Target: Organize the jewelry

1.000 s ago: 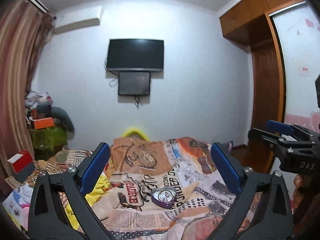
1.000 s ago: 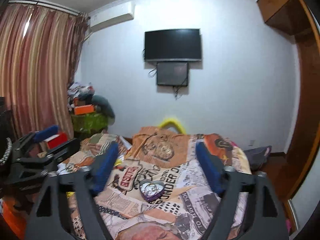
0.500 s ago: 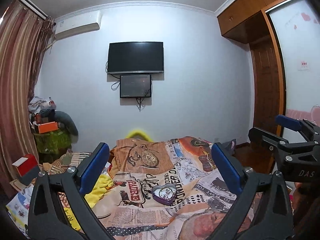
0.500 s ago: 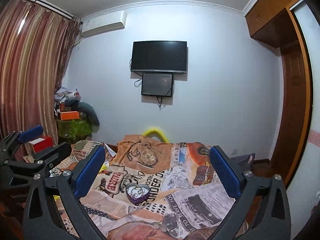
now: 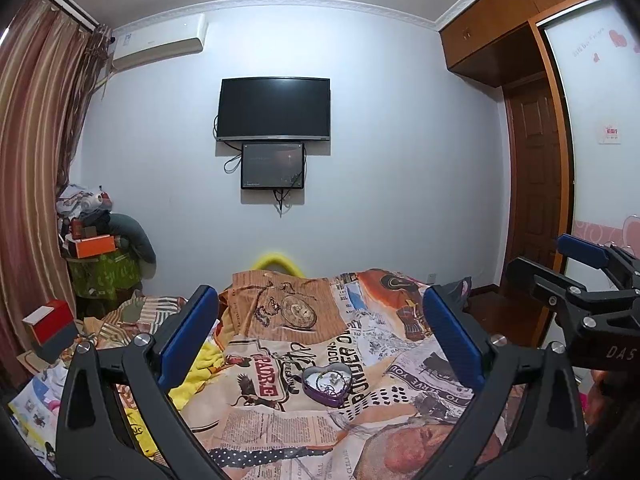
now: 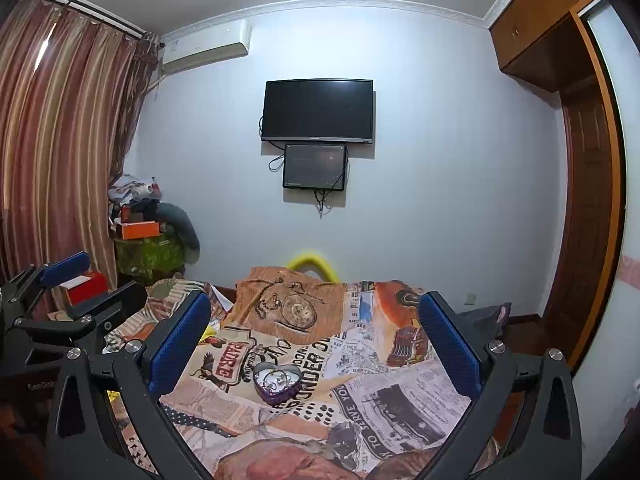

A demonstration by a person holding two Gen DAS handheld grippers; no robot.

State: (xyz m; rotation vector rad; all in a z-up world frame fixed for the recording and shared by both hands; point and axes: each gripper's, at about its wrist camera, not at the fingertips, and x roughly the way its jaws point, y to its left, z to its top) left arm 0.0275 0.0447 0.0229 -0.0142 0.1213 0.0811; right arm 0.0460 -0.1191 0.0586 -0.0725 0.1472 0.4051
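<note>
A purple heart-shaped tin (image 5: 327, 382) lies open on the bed with several small jewelry pieces inside; it also shows in the right wrist view (image 6: 277, 382). My left gripper (image 5: 320, 344) is open and empty, held above and short of the tin. My right gripper (image 6: 314, 344) is open and empty, also held above the bed. The right gripper shows at the right edge of the left wrist view (image 5: 580, 280), and the left gripper shows at the left edge of the right wrist view (image 6: 72, 292).
The bed (image 5: 280, 432) is covered with a newspaper-print sheet. A red and white box (image 5: 50, 322) and piled clutter (image 5: 100, 248) stand at the left. A TV (image 5: 274, 109) hangs on the far wall. A wooden wardrobe and door (image 5: 532, 200) are at the right.
Both grippers have tilted up and drawn back, so the room shows lower in both views. The right gripper's jaws widened from the earliest frame. The tin has not moved.
</note>
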